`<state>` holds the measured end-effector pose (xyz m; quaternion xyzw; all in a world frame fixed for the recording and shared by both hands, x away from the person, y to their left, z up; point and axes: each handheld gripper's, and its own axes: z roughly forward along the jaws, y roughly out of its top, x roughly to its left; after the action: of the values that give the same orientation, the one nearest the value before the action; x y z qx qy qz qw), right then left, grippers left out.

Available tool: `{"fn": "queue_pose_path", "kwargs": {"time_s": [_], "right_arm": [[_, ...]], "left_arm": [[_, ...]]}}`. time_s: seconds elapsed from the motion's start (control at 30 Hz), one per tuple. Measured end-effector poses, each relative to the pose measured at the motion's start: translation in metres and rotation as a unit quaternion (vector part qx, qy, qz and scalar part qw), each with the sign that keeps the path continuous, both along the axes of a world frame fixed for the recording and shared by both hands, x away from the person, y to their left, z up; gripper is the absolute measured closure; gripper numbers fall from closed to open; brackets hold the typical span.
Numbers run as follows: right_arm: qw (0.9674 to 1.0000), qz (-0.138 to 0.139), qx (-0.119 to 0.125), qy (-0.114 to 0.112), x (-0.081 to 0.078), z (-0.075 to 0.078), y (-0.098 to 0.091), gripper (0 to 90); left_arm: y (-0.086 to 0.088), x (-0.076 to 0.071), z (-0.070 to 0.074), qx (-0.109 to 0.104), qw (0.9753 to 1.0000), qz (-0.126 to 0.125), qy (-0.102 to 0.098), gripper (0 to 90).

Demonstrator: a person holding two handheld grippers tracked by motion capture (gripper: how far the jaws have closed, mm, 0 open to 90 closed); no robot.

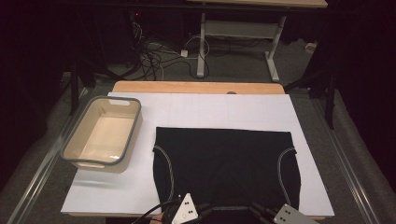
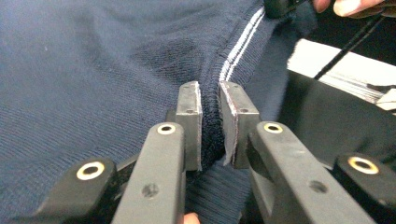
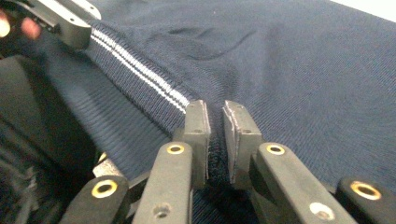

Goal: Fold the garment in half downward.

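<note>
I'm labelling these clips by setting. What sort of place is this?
Probably a lab or workshop rigged for recording, not a home: a table with a white sheet holding one dark garment and a bin, cables tangled on grey carpet, another desk frame behind.

One dark knit garment (image 1: 224,163) with white-striped trim; one grey-rimmed cream basin (image 1: 102,131); one white sheet (image 1: 224,109) covering one wooden counter (image 1: 196,87); two claws, left claw (image 1: 198,211) and right claw (image 1: 259,212).
</note>
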<state>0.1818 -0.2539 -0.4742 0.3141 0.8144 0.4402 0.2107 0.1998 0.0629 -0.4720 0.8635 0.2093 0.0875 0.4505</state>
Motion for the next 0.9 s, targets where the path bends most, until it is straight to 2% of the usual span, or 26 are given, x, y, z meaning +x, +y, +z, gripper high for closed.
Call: {"fn": "queue_pose_path", "kwargs": {"time_s": [0.3, 0.37, 0.47, 0.6, 0.67, 0.77, 0.9], "right_arm": [[0.9999, 0.01, -0.004, 0.006, -0.027, 0.001, -0.003, 81.8], [0.9998, 0.013, -0.008, 0.009, -0.032, -0.001, -0.003, 81.7], [0.9997, 0.015, -0.012, 0.016, -0.031, -0.003, -0.002, 79.7], [0.9995, 0.01, -0.003, 0.029, -0.027, -0.007, -0.004, 61.2], [0.9995, 0.006, 0.01, 0.03, -0.025, -0.006, -0.007, 56.8], [0.999, -0.004, 0.033, 0.031, -0.019, -0.006, -0.014, 49.7], [0.9985, -0.018, 0.041, 0.03, -0.014, -0.008, -0.021, 41.8]], "left_arm": [[0.003, -0.024, -0.001, 0.01, 0.9995, -0.029, 0.006, 76.6], [0.004, -0.025, -0.001, 0.014, 0.9994, -0.032, 0.004, 76.4], [0.004, -0.021, -0.005, 0.011, 0.9993, -0.031, 0.017, 73.7], [0.008, -0.014, -0.007, -0.006, 0.9989, -0.031, 0.036, 60.1], [0.012, -0.011, -0.006, -0.018, 0.9986, -0.027, 0.041, 53.4], [0.018, -0.006, -0.005, -0.03, 0.9987, -0.016, 0.04, 46.4], [0.029, 0.001, -0.005, -0.04, 0.9986, 0.001, 0.036, 39.6]]}}
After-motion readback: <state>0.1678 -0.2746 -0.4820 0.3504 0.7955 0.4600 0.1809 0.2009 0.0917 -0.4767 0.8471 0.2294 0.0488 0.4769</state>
